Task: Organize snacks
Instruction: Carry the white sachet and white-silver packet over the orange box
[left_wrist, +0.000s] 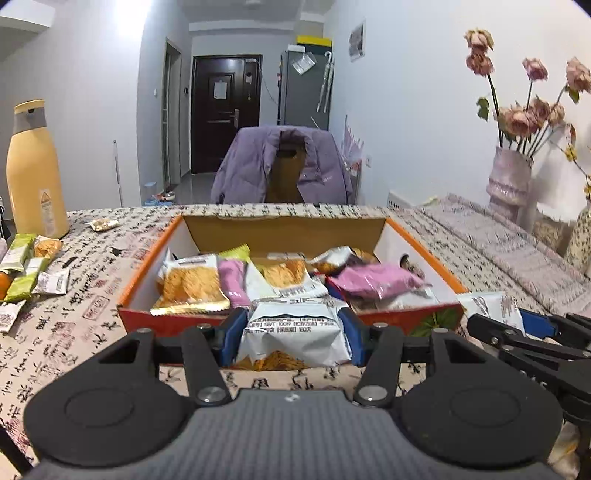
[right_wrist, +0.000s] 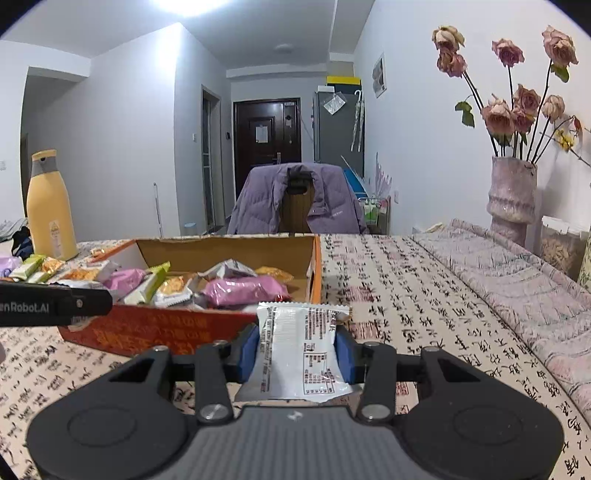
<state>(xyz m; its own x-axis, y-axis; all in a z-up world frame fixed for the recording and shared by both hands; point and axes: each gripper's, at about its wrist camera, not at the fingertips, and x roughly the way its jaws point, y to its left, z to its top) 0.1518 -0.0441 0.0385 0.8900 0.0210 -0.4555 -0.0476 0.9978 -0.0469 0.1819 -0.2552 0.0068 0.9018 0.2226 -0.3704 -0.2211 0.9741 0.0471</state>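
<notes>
Right wrist: right gripper (right_wrist: 295, 350) pinching white packet (right_wrist: 301, 350), long axis forward.

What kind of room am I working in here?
Most likely a small home apartment: a front door down the hall, a fridge, a jacket hung over a chair, and dried roses in a vase.

Both views are evenly and coolly lit from overhead. A ceiling light (right_wrist: 184, 5) blows out to white glare at the top of each frame. Shadows on the tablecloth (right_wrist: 424, 295) are soft and faint. Fisheye distortion bends the walls and darkens the corners. The pink snack packet (left_wrist: 373, 282) looks slightly smeared; the dark door (left_wrist: 225, 110) stays fairly sharp.
</notes>
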